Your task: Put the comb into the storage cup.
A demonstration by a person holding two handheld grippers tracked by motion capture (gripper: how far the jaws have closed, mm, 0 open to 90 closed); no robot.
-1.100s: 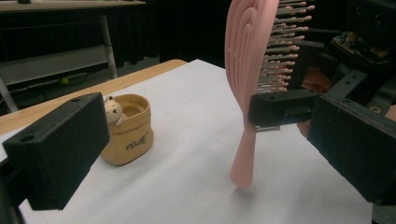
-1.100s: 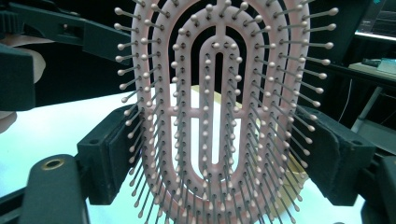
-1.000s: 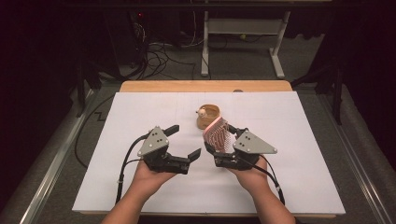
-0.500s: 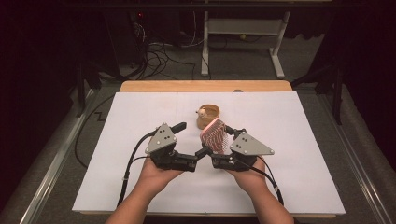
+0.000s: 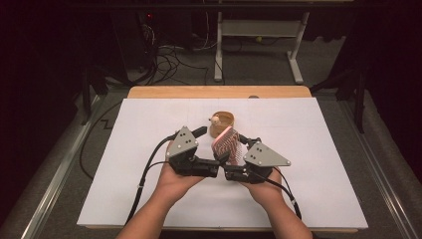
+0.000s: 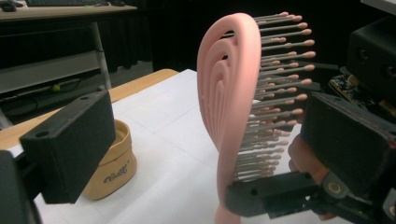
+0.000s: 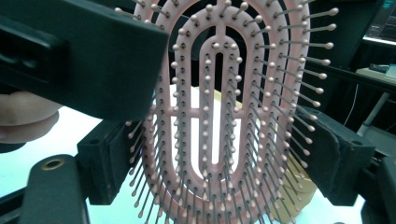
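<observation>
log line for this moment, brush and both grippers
right gripper: shut on pink hairbrush, upright | left gripper: open, jaws just closing around brush | tan cup: behind, on table

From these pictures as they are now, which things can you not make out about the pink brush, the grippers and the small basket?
- Pink hairbrush: its handle end is cut off by the bottom edge in the left gripper view.
- Right gripper: the bristles hide whether its pads press the brush in the right gripper view.
- Left gripper: jaws just been closing, the brush between them; contact unclear.
- Tan basket: its contents are too small in the high view.
</observation>
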